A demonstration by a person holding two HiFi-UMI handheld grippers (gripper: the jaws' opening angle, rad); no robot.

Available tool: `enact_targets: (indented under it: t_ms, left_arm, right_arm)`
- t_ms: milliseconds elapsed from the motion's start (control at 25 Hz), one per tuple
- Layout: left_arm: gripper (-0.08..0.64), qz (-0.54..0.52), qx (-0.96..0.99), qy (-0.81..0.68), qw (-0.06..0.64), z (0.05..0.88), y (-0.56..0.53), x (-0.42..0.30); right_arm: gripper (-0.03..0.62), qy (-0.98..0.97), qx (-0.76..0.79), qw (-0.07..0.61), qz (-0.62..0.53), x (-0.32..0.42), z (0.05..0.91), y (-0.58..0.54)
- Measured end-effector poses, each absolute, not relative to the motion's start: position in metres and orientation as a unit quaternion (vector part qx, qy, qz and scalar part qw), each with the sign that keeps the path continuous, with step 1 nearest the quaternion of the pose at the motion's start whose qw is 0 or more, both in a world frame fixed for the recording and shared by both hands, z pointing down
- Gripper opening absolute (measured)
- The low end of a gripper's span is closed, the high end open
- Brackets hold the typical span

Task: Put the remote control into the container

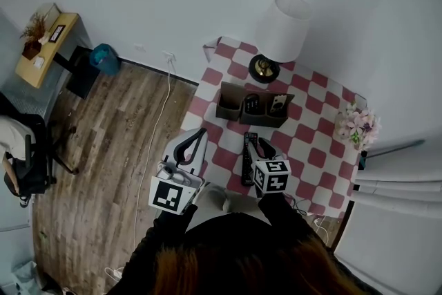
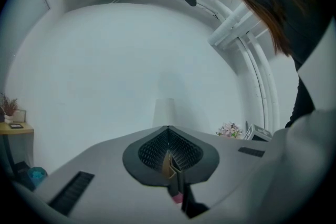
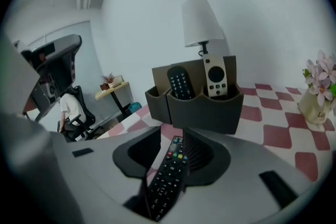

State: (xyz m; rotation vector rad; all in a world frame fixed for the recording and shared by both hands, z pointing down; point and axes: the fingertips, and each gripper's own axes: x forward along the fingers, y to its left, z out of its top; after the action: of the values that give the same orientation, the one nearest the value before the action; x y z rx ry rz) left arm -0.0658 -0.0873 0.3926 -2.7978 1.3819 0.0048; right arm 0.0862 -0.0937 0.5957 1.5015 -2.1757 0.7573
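Head view first: checkered table (image 1: 304, 141), with the container (image 1: 255, 117) toward its far side and the remote control (image 1: 248, 157) lying flat just in front of it, long axis pointing at the container. Right gripper view shows the right gripper (image 3: 170, 136) straddling it lengthwise, jaws spread, not squeezing it as far as I can see. So it's the nearer 1. The left gripper (image 2: 169, 155) is pressed together, empty, over by the table's left edge.

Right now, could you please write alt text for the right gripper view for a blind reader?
The right gripper has its fingers open astride a black remote control lying on the red-checked table. Behind, a dark container holds a second black remote and a white remote, with a lamp behind and flowers at right.
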Motion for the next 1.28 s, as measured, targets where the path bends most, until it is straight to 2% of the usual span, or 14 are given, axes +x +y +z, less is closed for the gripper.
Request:
enact_targets:
  t_ms: [200,520,960,1120,1200,1280]
  left_arm:
    - [0.006,0.001,-0.896,0.444,0.005,0.396,-0.086,-0.068]
    - [0.006,0.007,-0.894,0.448,0.0,0.398,-0.087,-0.07]
    - [0.006,0.003,-0.888,0.46,-0.001,0.401,-0.088,-0.08]
    - [0.007,0.002,-0.886,0.464,0.0,0.403,-0.087,-0.083]
    - [0.007,0.001,-0.886,0.465,-0.001,0.404,-0.087,-0.084]
    - [0.006,0.002,-0.885,0.465,-0.002,0.403,-0.087,-0.085]
  right_arm:
    - [0.178,-0.737,0.53,0.24,0.344,0.09,0.64,-0.087]
    - [0.235,-0.719,0.516,0.293,0.362,0.086,0.663,-0.082]
    - [0.244,-0.702,0.517,0.33,0.362,0.08,0.676,-0.094]
    - [0.242,-0.702,0.519,0.314,0.372,0.084,0.677,-0.093]
    - [0.227,-0.71,0.521,0.289,0.376,0.085,0.675,-0.094]
    - [0.153,-0.721,0.526,0.262,0.368,0.085,0.664,-0.097]
